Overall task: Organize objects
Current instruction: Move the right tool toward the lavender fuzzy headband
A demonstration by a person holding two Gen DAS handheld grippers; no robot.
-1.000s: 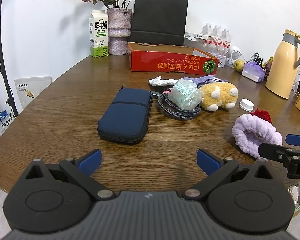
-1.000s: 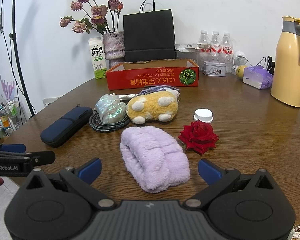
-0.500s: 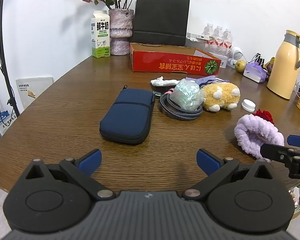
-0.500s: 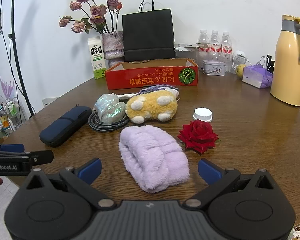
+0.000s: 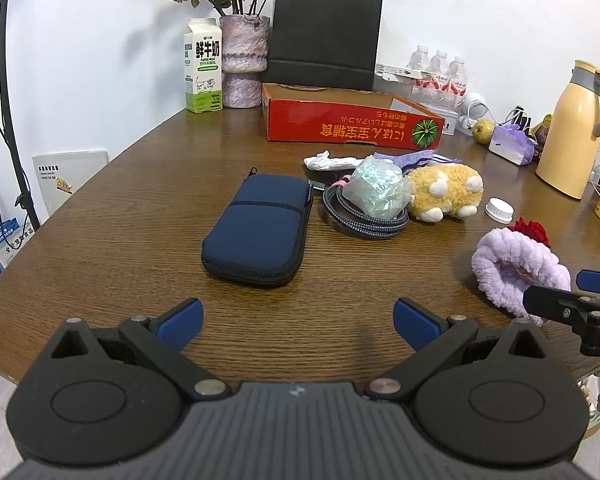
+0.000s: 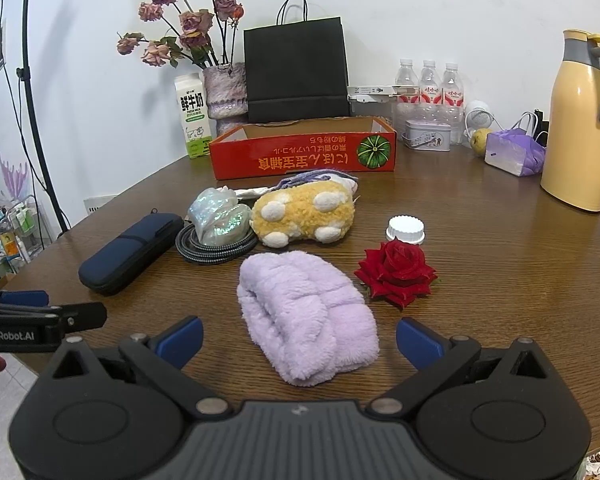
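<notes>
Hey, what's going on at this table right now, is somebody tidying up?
A person holds two handheld grippers at the near edge of a wooden table, and neither grips anything. The left gripper is open and points at a navy zip case. The right gripper is open with a folded lilac fleece cloth lying between its fingers, untouched. A red rose, a yellow plush toy, a coiled cable and an open red box wait beyond.
</notes>
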